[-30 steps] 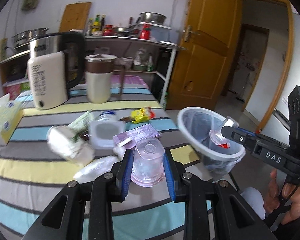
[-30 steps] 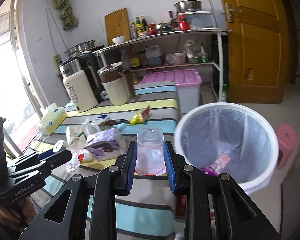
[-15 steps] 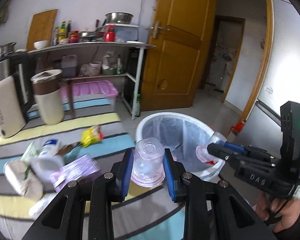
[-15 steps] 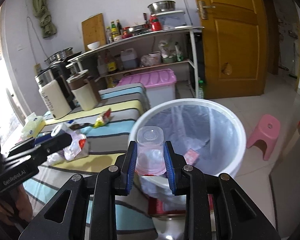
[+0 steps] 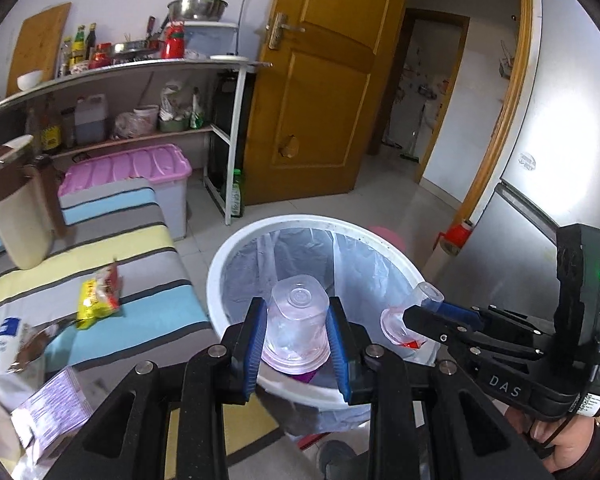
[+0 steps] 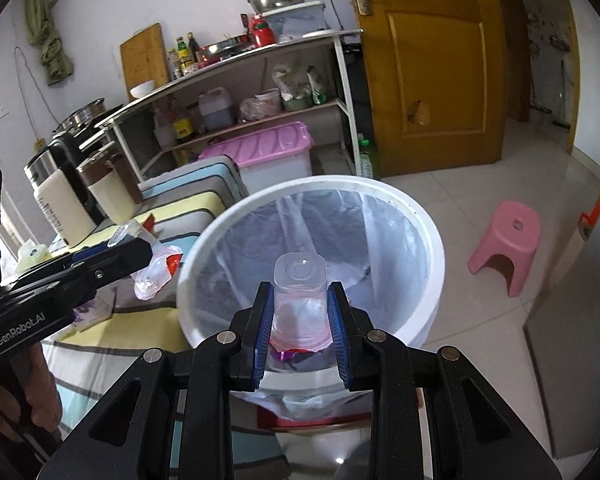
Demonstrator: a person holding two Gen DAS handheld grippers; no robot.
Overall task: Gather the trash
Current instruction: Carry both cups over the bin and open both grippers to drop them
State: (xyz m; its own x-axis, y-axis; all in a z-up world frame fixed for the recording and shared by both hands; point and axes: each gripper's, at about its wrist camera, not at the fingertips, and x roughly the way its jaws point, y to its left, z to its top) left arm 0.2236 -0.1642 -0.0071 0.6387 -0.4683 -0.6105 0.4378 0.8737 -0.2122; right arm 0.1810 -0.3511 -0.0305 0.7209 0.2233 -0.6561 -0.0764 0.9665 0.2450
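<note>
My left gripper (image 5: pixel 296 336) is shut on a clear plastic cup (image 5: pixel 296 330), held over the near rim of the white trash bin (image 5: pixel 236 252) lined with a clear bag. My right gripper (image 6: pixel 300 320) is shut on a second clear plastic cup (image 6: pixel 300 300) with red residue, also over the bin (image 6: pixel 432 240). The right gripper shows in the left wrist view (image 5: pixel 414 314) at the bin's right rim. The left gripper shows in the right wrist view (image 6: pixel 136 248) left of the bin. A yellow snack wrapper (image 5: pixel 98 296) and a purple packet (image 5: pixel 52 408) lie on the striped table.
The striped table (image 5: pixel 100 248) is left of the bin, with a beige jug (image 5: pixel 14 208) and a kettle (image 6: pixel 56 200) on it. A pink-lidded box (image 5: pixel 140 172), a metal shelf (image 5: pixel 140 68), a wooden door (image 5: pixel 324 92) and a pink stool (image 6: pixel 508 240) stand around.
Both grippers have swung right from the table with their cups and now hang over the bin. The bin looks larger and closer in both views.
</note>
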